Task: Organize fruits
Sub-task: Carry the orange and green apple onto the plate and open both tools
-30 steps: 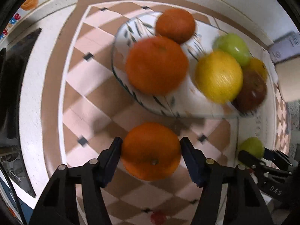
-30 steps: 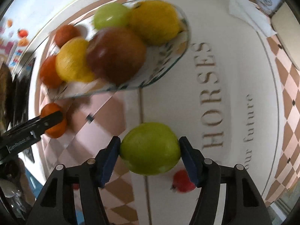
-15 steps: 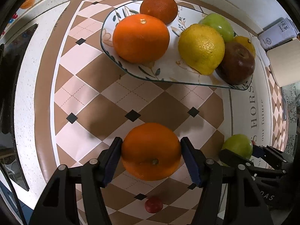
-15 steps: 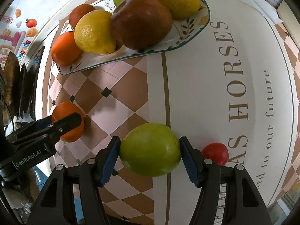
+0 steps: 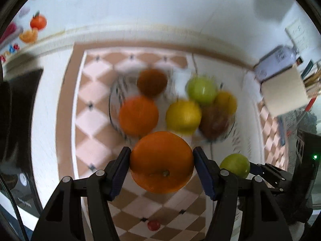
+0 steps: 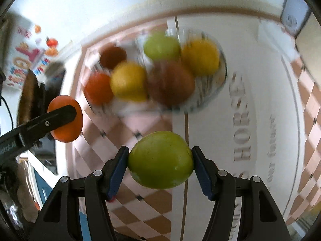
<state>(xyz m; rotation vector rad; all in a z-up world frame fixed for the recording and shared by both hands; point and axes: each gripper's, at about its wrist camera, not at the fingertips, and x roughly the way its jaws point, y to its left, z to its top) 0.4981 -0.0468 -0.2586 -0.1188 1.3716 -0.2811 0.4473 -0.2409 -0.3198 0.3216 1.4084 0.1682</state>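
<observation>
My left gripper (image 5: 162,161) is shut on an orange (image 5: 161,161) and holds it above the checked tablecloth, short of the fruit plate (image 5: 115,108). My right gripper (image 6: 160,159) is shut on a green apple (image 6: 160,159), also held in the air. The plate (image 6: 221,76) holds an orange, a darker orange, two yellow fruits, a green apple and a dark red apple, all blurred. The right gripper's apple shows in the left wrist view (image 5: 235,165), and the left gripper's orange shows in the right wrist view (image 6: 66,118).
A small red tomato (image 5: 153,225) lies on the tablecloth below my left gripper. A box and a white packet (image 5: 280,88) stand at the right behind the plate. A wall with fruit stickers (image 5: 34,28) rises behind the table.
Both grippers have risen and pulled back with their fruit. The plate now looks smaller and farther, and the wall has come into view. The frames are blurred by motion.
</observation>
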